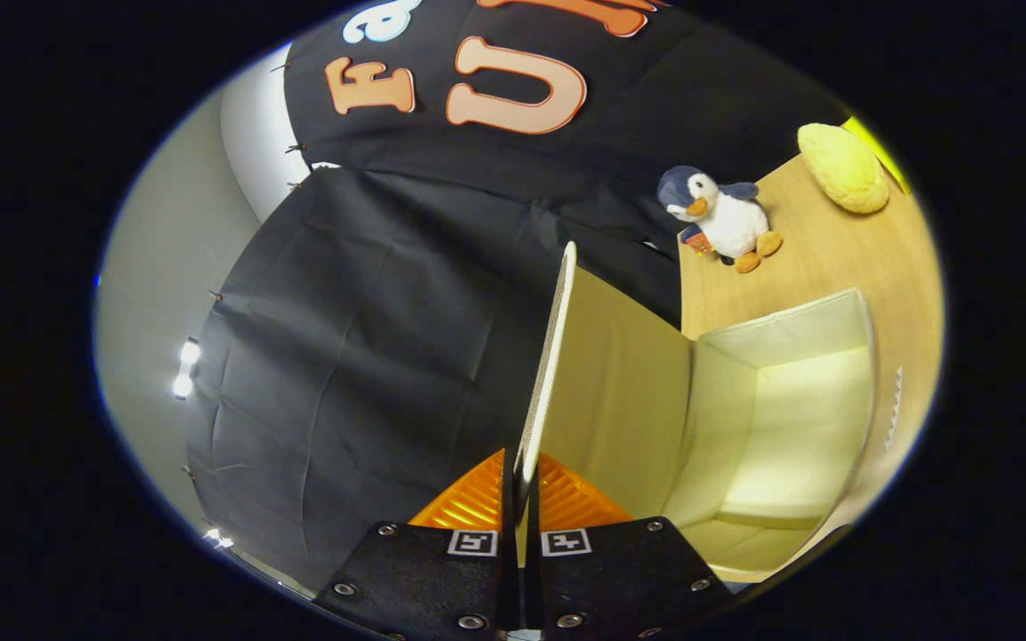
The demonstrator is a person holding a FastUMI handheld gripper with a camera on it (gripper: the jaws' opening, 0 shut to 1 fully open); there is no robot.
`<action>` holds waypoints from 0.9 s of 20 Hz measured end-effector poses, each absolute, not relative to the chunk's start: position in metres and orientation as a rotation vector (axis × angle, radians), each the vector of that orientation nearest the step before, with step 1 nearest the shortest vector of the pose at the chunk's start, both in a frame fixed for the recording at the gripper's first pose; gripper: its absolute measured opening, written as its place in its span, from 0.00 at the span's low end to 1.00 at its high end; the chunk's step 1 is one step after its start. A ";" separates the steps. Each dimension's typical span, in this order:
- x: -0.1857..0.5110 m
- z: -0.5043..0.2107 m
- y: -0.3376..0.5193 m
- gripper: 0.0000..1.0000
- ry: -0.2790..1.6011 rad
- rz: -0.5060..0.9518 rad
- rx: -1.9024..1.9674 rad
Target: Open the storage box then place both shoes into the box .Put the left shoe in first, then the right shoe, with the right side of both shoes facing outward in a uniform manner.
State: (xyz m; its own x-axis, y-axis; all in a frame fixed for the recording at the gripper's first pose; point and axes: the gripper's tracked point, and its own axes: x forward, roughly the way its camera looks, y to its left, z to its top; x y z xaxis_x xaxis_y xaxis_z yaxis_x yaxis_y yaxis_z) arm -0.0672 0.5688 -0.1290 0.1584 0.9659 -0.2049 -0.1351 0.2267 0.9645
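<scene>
Gripper [520, 485] fingers pinch storage box [789, 418] lid [549, 356].

You've got a stuffed penguin [720, 216] standing on the wooden table [820, 271], with a yellow cushion [842, 167] near it.

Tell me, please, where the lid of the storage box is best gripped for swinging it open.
At its free edge, edge-on, as now: the gripper is shut on the lid, a thin flat panel standing upright beside the open storage box, so both fingers pinch its two faces.
</scene>
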 end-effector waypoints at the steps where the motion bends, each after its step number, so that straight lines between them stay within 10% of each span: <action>1: -0.070 -0.129 0.582 0.04 1.102 1.017 1.002; 9: -0.093 -0.136 0.661 0.08 1.167 1.018 0.954; 18: -0.106 -0.142 0.616 0.81 1.074 1.093 0.714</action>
State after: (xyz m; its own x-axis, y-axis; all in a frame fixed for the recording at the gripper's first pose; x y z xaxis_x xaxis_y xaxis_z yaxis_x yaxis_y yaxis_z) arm -0.1060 0.6162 -0.1417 0.0801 0.9422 -0.3253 -0.3415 0.3325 0.8791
